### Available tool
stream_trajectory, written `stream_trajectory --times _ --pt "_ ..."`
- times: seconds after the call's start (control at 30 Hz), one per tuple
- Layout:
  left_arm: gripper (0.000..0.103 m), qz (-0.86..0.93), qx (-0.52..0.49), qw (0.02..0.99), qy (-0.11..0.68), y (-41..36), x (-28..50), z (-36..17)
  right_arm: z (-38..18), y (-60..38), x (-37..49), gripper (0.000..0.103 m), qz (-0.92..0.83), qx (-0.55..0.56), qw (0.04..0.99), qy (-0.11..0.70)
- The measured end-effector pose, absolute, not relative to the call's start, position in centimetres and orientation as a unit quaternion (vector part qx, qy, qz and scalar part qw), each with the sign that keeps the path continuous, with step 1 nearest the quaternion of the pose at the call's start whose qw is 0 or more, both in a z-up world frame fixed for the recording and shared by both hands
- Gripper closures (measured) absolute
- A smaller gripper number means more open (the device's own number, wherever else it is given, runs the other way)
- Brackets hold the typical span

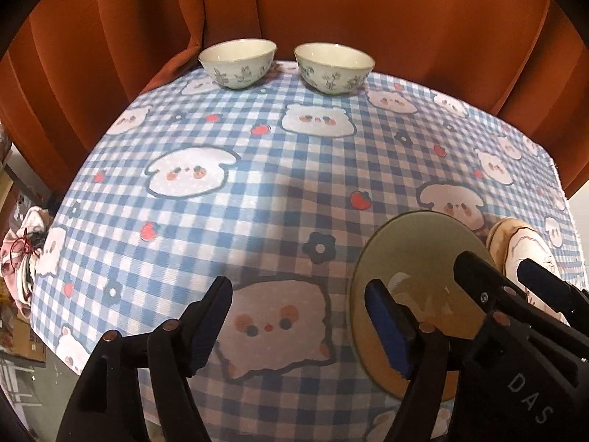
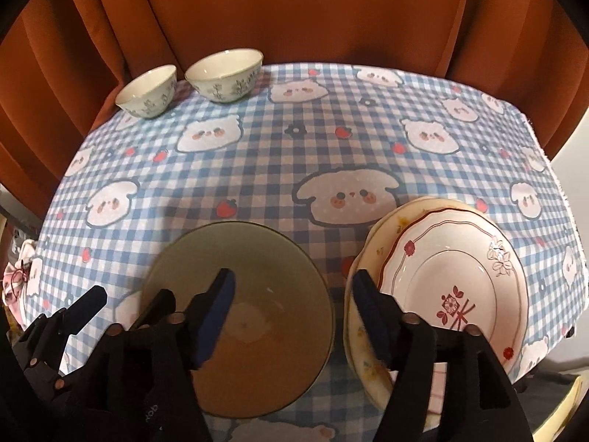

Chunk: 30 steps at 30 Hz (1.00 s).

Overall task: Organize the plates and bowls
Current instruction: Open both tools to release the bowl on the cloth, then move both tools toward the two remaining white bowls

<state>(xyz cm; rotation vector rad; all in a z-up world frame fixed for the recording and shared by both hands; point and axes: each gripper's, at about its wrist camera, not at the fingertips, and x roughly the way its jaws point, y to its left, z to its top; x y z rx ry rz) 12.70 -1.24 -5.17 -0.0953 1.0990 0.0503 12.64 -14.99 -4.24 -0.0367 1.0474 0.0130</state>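
Two pale green patterned bowls point(image 1: 238, 62) point(image 1: 334, 68) stand side by side at the table's far edge; they also show in the right wrist view point(image 2: 147, 90) point(image 2: 224, 73). A clear amber glass plate point(image 2: 239, 302) lies on the near part of the cloth, also in the left wrist view point(image 1: 423, 272). A stack of white plates with red trim point(image 2: 452, 287) lies to its right. My left gripper point(image 1: 298, 328) is open and empty, its right finger over the glass plate's left rim. My right gripper point(image 2: 294, 316) is open, its jaws astride the glass plate's right rim.
A blue checked tablecloth with cartoon animals point(image 1: 257, 191) covers the table. An orange curtain point(image 1: 331, 7) hangs behind it. Pink cloth and clutter point(image 1: 22, 250) lie off the table's left edge. The table's right edge point(image 2: 552, 184) drops off to the floor.
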Motion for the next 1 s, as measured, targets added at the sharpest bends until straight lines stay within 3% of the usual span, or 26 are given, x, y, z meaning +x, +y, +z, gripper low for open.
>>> stream_trajectory --times 0.2,0.47,1.0 --pt "0.023 -0.006 -0.039 0.857 0.514 1.0 12.1 -4.1 -3.0 -12.8 11.3 0.029 -0.008 -0.015 0.873 0.487" --pt "0.015 -0.033 -0.014 0.868 0.496 4.8 12.1 -2.2 -1.8 -8.2 9.9 0.019 -0.012 -0.001 0.884 0.467" --pt "0.015 -0.022 0.004 0.895 0.446 12.3 16.8 2.3 2.3 -0.1 13.4 0.017 -0.006 0.005 0.906 0.424"
